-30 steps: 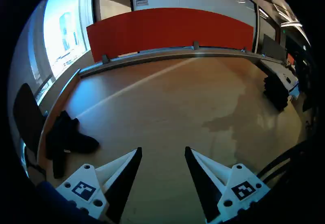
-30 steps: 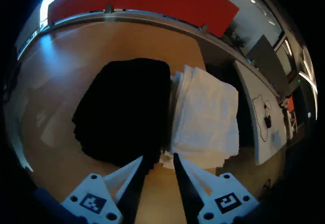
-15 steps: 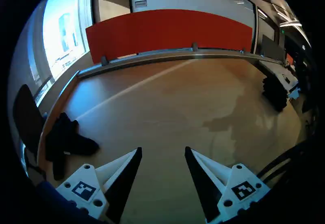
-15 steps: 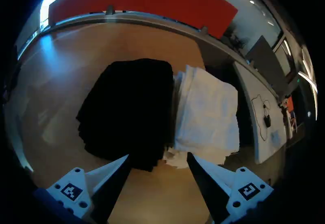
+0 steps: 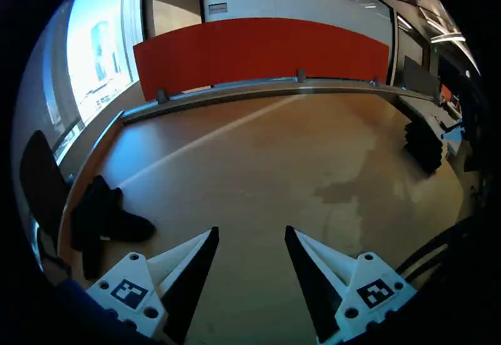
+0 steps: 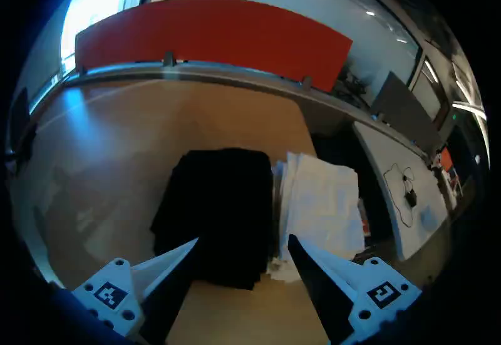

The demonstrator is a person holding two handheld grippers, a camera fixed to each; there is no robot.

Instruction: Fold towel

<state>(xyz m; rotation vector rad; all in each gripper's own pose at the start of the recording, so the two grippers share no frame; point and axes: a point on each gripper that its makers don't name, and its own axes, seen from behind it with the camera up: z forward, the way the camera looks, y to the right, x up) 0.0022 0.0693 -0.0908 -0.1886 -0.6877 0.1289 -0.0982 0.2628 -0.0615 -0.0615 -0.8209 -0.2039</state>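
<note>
In the right gripper view a stack of folded black towels [image 6: 216, 216] lies on the wooden table [image 6: 113, 157], with a stack of folded white towels [image 6: 322, 204] right beside it. My right gripper [image 6: 243, 263] is open just in front of the two stacks, nothing between its fingers. In the left gripper view my left gripper [image 5: 249, 251] is open over bare table [image 5: 263, 157]. The black stack [image 5: 424, 146] sits far off at the right edge there. A crumpled dark cloth [image 5: 103, 216] lies at the table's left side.
A red partition [image 5: 263, 47] runs along the table's far edge. A dark chair back [image 5: 41, 182] stands left of the table. Beyond the white stack is another grey desk [image 6: 401, 195] with a cable and small items. Black cables [image 5: 438, 245] hang at my lower right.
My right gripper opened from nearly shut at the towels' near edge, then drew back and tilted up, so both stacks look smaller and farther. The left gripper has hardly moved.
</note>
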